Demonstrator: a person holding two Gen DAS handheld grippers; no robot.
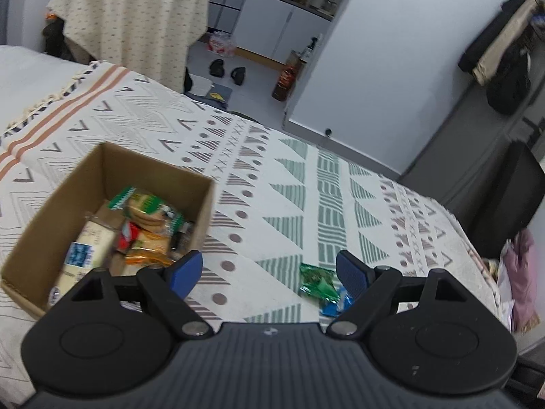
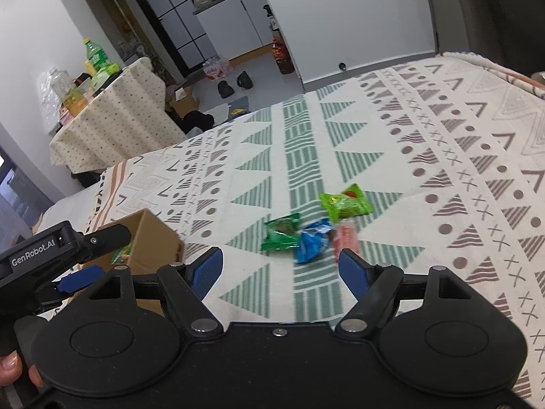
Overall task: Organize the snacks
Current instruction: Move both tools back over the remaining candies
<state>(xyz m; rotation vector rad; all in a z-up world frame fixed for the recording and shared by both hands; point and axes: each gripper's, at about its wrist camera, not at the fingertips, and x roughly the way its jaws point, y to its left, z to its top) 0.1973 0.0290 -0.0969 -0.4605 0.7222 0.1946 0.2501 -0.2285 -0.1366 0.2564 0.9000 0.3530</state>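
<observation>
on the patterned blanket (image 2: pixel 391 143), both grippers gape empty
left gripper (image 1: pixel 269 272) hovers beside the box (image 1: pixel 58 204) holding snacks; right gripper (image 2: pixel 282 269) hangs spread wide near four loose packets: dark green (image 2: pixel 281 233), blue (image 2: pixel 311 242), lime (image 2: pixel 345 202), pink (image 2: pixel 347 237)

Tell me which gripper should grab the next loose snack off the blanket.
Right, probably. The right gripper is open, facing the loose packets just ahead; the left gripper is open too, beside the box.
</observation>
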